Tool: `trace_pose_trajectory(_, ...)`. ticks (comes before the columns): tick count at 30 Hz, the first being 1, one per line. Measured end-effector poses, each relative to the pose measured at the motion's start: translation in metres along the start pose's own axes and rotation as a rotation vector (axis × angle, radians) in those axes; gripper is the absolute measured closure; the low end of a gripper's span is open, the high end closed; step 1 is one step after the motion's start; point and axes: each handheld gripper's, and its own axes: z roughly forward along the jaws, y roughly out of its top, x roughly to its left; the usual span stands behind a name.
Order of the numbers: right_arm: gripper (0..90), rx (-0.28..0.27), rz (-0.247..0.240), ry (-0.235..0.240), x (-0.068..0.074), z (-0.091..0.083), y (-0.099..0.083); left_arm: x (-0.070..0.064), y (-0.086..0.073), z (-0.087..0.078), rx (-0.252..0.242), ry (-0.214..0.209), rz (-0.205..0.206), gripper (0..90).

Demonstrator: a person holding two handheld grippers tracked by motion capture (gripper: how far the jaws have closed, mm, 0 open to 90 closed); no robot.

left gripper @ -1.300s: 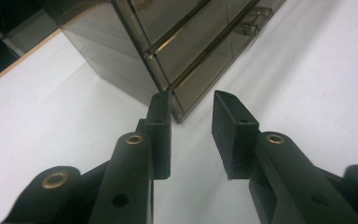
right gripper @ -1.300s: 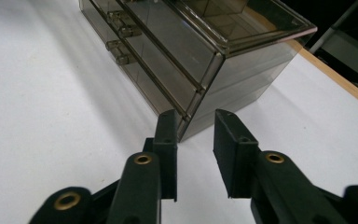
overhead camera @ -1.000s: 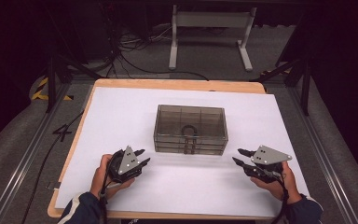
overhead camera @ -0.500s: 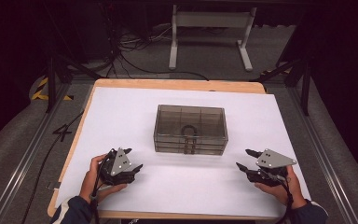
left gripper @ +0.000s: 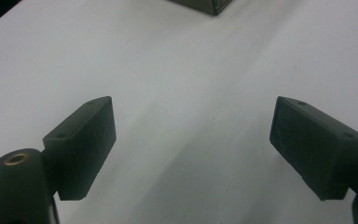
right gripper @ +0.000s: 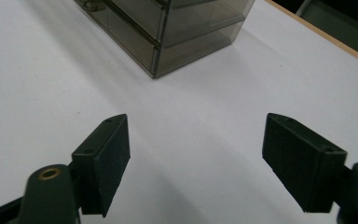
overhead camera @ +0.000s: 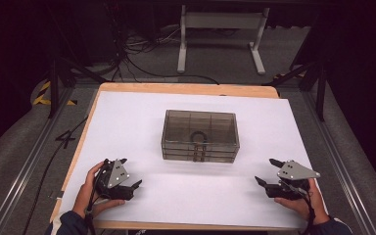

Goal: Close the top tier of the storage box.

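On the middle of the white-covered table (overhead camera: 127, 122) stands a smoky see-through drawer box (overhead camera: 200, 134), its stacked drawers and small front pulls facing the person, with a dark ring-shaped thing faintly visible inside. Both grippers sit well apart from it, near the table's front edge. The left gripper (overhead camera: 129, 174) rests low at the front left corner in the person's left hand (overhead camera: 90, 188), its jaws spread wide with nothing between them; in the left gripper view a corner of the box (left gripper: 209, 5) lies far off at the top edge. The right gripper (overhead camera: 269, 171) sits at the front right in the right hand (overhead camera: 301, 203), jaws likewise spread and empty; the right gripper view looks toward the box's near corner (right gripper: 168, 32) and its drawer fronts.

Judging from this layout, the box is the thing to be worked, probably by pulling a drawer. The risks lie in the approach. The box looks light and sits loose on smooth paper, so a pull on one drawer without the other gripper bracing the shell would likely drag the whole box forward. The pulls are small, and wide jaws could slip off or catch two drawers at once. A hard squeeze might crack thin plastic.
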Motion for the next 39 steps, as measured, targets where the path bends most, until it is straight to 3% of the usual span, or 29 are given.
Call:
trace_pose_trajectory(7, 17.7, 0.0, 0.017, -0.031, -0.005, -0.006, -0.013, 0.004, -0.012, -0.005, 0.016, -0.02, -0.009, 9.9)
trace_pose_trajectory(15, 14.7, 0.017, 0.07, -0.062, -0.013, -0.015, -0.032, 0.011, -0.025, -0.014, 0.012, -0.007, -0.037, 9.4)
trace_pose_trajectory(26, 12.5, -0.005, 0.152, -0.112, -0.023, -0.03, -0.052, 0.023, -0.046, -0.026, -0.013, 0.007, -0.094, 8.4)
trace_pose_trajectory(32, 12.1, -0.008, 0.174, -0.134, -0.025, -0.033, -0.061, 0.029, -0.056, -0.033, -0.04, -0.002, -0.142, 8.4)
trace_pose_trajectory(39, 11.2, -0.041, 0.231, -0.151, -0.028, -0.035, -0.07, 0.032, -0.063, -0.038, -0.11, 0.005, -0.199, 8.2)
